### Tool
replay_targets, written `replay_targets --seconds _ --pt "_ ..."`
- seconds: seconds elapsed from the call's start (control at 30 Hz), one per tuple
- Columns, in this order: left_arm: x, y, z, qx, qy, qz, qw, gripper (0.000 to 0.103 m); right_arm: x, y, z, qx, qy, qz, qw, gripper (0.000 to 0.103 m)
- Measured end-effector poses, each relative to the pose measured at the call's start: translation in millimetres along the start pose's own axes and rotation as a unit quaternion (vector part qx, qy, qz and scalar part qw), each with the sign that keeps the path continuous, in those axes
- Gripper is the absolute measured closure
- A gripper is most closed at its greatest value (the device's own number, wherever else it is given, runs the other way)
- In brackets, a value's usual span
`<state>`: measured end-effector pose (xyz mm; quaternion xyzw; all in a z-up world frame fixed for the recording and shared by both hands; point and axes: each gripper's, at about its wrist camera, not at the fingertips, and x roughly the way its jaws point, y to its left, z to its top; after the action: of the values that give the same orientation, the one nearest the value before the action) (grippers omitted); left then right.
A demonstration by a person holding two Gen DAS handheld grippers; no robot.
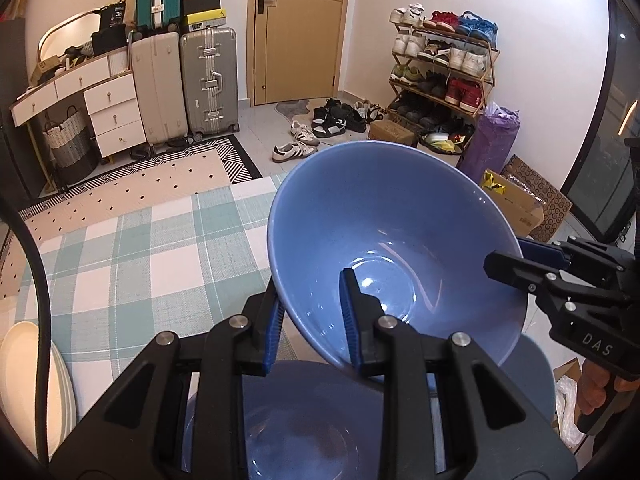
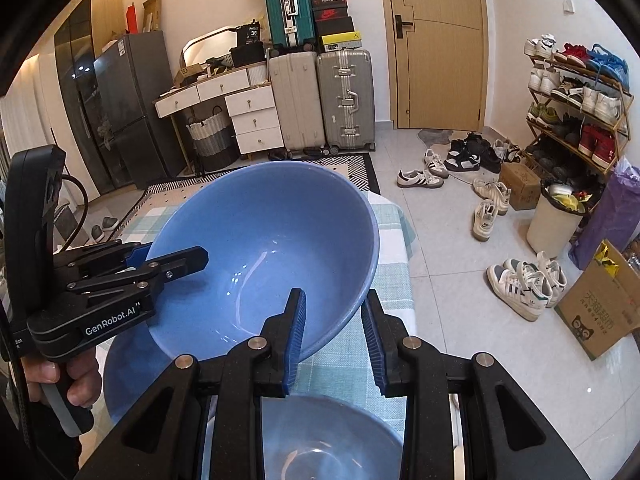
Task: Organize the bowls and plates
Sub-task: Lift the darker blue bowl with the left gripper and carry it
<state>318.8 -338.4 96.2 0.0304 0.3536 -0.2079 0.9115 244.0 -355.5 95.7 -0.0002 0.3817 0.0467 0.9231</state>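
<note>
A: The table (image 1: pixel 132 248) is carrying a white plate stack (image 1: pixel 28 368) at its left edge. Both grippers are pinching one blue bowl (image 1: pixel 384 240), tilted in the air above a second bowl (image 1: pixel 312 432).

B: The left gripper (image 1: pixel 312 320) and right gripper (image 2: pixel 334 336) are each clamping a rim wall; they'd best level it while lowering. Two bowls, one stack.

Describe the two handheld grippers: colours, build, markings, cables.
Both are matte black linkage frames with silver pivot pins and ribbed blue pads. The left gripper bears white "GenRobot.AI" lettering and has a black cable behind it. The right gripper reads "DAS". No sleeves are visible.
</note>
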Motion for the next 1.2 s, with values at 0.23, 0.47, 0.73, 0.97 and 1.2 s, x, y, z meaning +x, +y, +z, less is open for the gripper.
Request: replay_targets --seconds 0.23,0.47,0.73,0.97,1.2 --pt "-35 -5 -3 -0.001 -0.017 0.005 0.9998 0.08 -15 12 -1 -0.001 -0.014 0.006 1.0 0.073" --pt "-76 -9 -11 -0.007 -0.033 0.011 0.9994 0.08 -34 28 -6 -0.001 -0.03 0.017 0.999 0.073" --pt "-124 -12 -21 -0.011 -0.049 0.018 0.9986 0.08 -56 53 -12 -0.003 -0.044 0.031 0.999 0.073" --pt "-162 -17 -38 -0.011 -0.054 0.032 0.998 0.08 -71 70 -16 -0.008 -0.05 0.043 0.998 0.073" --pt "-188 -19 -60 -0.008 -0.05 0.048 0.9976 0.08 -77 88 -25 -0.012 -0.053 0.058 0.997 0.073"
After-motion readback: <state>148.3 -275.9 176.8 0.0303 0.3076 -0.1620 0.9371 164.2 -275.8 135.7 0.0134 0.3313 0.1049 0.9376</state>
